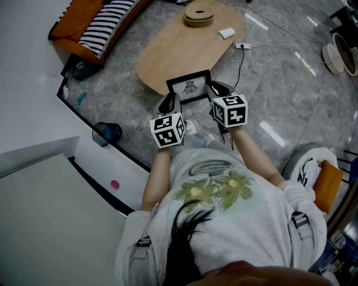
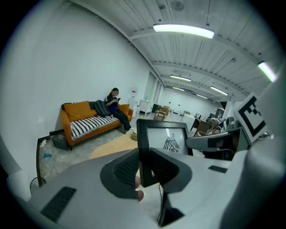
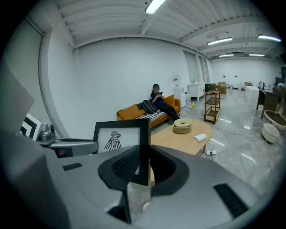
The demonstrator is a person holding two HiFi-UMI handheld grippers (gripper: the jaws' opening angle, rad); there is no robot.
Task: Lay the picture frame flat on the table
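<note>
A black picture frame (image 1: pixel 190 87) with a white mat and a bird drawing stands upright in the air at the near end of the oval wooden table (image 1: pixel 173 53). My left gripper (image 1: pixel 170 104) is shut on its left edge, and my right gripper (image 1: pixel 216 93) is shut on its right edge. In the left gripper view the frame (image 2: pixel 167 138) runs between the pads of the left gripper (image 2: pixel 144 167). In the right gripper view the frame (image 3: pixel 117 139) has its side bar clamped in the right gripper (image 3: pixel 142 167). Whether the frame touches the table I cannot tell.
A round wooden dish (image 1: pixel 199 14) and a small white object (image 1: pixel 226 33) lie at the table's far end. A power strip with a cable (image 1: pixel 241 46) is on the floor beside it. An orange sofa (image 1: pixel 100 22) stands far left, with a person (image 2: pixel 114 105) seated on it. A blue bin (image 1: pixel 109 132) sits by the white wall.
</note>
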